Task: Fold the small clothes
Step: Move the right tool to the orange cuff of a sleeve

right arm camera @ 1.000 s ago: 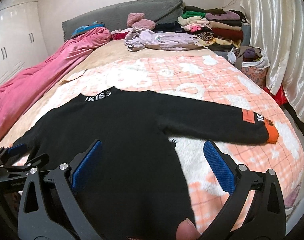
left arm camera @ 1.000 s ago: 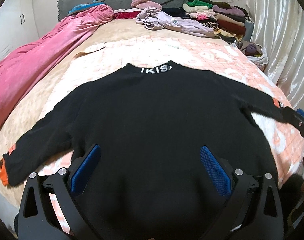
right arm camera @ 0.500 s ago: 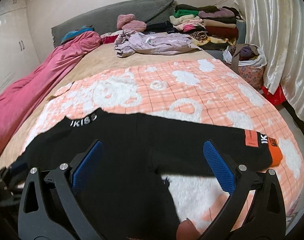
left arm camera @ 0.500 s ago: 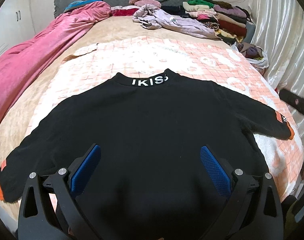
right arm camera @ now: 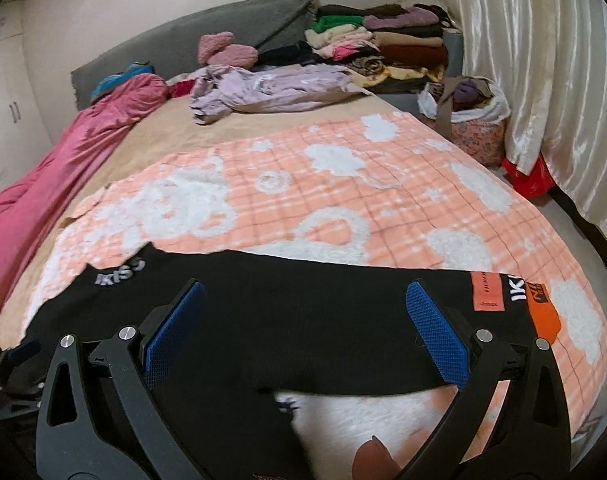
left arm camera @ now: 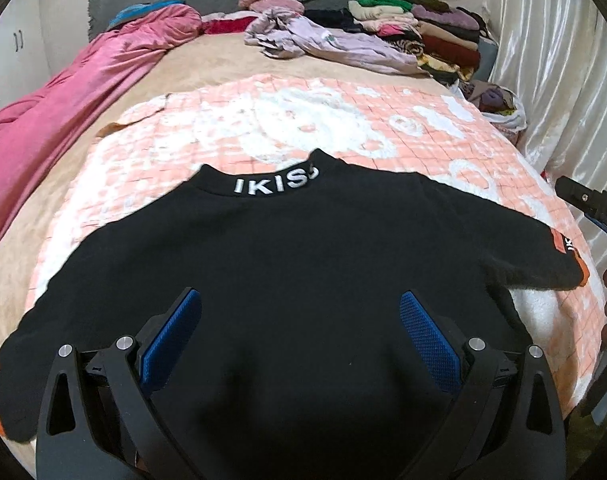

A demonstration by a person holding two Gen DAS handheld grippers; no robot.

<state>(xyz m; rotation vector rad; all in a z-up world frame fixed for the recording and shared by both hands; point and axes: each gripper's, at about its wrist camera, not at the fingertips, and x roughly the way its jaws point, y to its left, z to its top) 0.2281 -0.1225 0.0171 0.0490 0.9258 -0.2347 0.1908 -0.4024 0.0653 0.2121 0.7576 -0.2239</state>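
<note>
A black sweatshirt [left arm camera: 295, 264] with a white-lettered collar lies flat on the orange-and-white blanket [left arm camera: 303, 128], sleeves spread, orange cuffs at the ends. My left gripper [left arm camera: 299, 332] hovers open over its lower body, nothing between the blue pads. In the right wrist view the same sweatshirt [right arm camera: 303, 304] shows its right sleeve stretching to an orange cuff [right arm camera: 543, 312]. My right gripper [right arm camera: 303, 328] stands open above that sleeve, holding nothing. The right gripper's tip [left arm camera: 587, 204] shows at the left wrist view's right edge, with a hand behind it.
A pink quilt [left arm camera: 63, 96] runs along the bed's left side. A lilac garment [left arm camera: 335, 40] and a stack of folded clothes [left arm camera: 415, 24] lie at the head of the bed. A bag of clothes [right arm camera: 475, 120] and white curtains [right arm camera: 543, 60] are at the right.
Both grippers have risen and drawn back from the sweatshirt, staying open. The whole collar and right sleeve now show further away in the views. The sweatshirt has not moved.
</note>
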